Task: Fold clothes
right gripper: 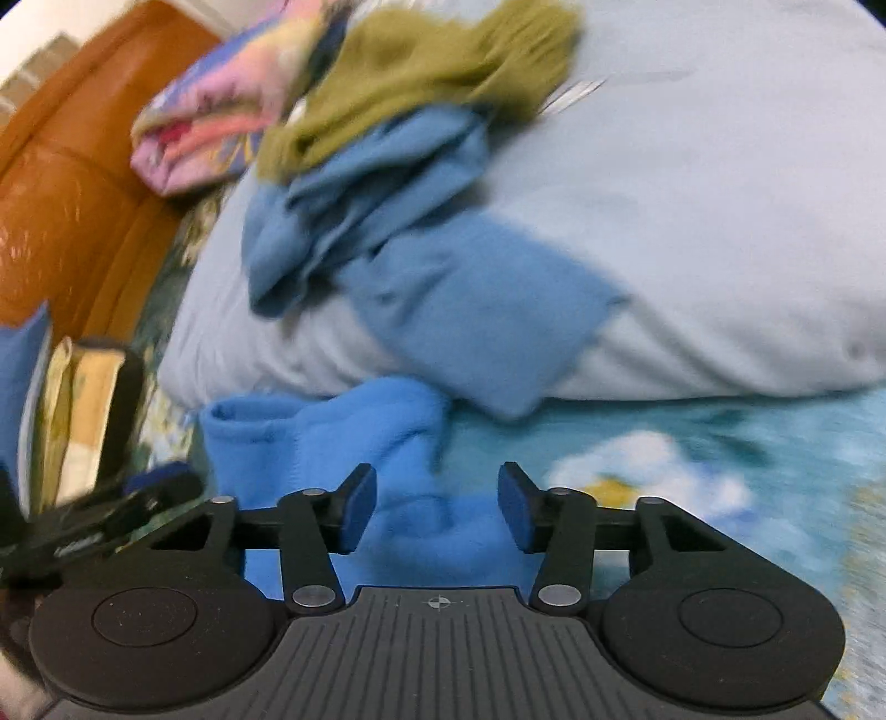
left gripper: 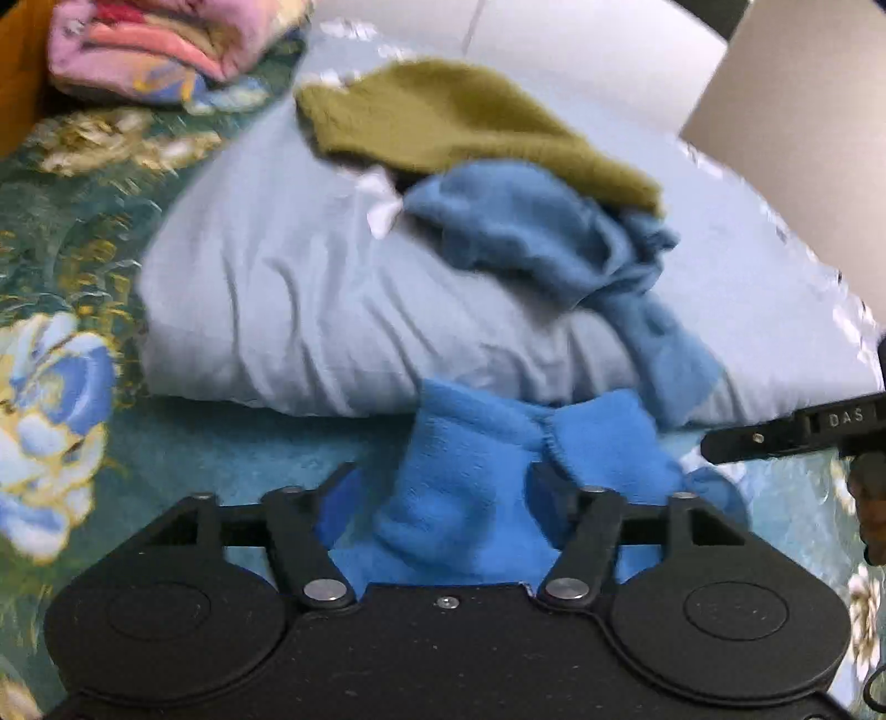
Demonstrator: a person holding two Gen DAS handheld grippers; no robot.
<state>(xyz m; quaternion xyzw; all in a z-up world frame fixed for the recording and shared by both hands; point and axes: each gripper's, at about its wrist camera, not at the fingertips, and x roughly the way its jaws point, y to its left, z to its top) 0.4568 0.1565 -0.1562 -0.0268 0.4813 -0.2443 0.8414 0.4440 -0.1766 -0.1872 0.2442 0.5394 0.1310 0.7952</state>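
Left gripper [left gripper: 443, 498]: fingers spread wide, and bright blue fleece is bunched up between them; the pads are mostly buried in the cloth, so whether they actually pinch it, I can't tell.
Right gripper [right gripper: 437, 507]: jaws standing wide apart, blue pads facing each other with a clear gap, nothing clamped; the same fleece lies under and between them.
Bright blue fleece garment [right gripper: 332, 437]: crumpled on the bedspread right against the near edge of the pillow, a rolled cuff or opening showing on its left side in the right wrist view.
Pillow [left gripper: 266, 310]: pale blue-grey, plump, lying across the bed just beyond the grippers.
Dusty blue garment [left gripper: 531, 238]: heaped on top of the pillow, one sleeve or leg trailing down over the pillow's near edge toward the fleece.
Olive green garment [left gripper: 454, 122]: on the pillow too, behind the dusty blue one and overlapping it.
Bedspread [left gripper: 66, 232]: teal with big blue and yellow flowers, carrying everything.
Folded stack [left gripper: 160, 50]: pink and multicoloured cloth, at the far left corner of the bed beyond the pillow.
Headboard [right gripper: 72, 210]: orange-brown, padded-looking, along the left in the right wrist view.
Focus: both views are smeared with motion, fine detail lost.
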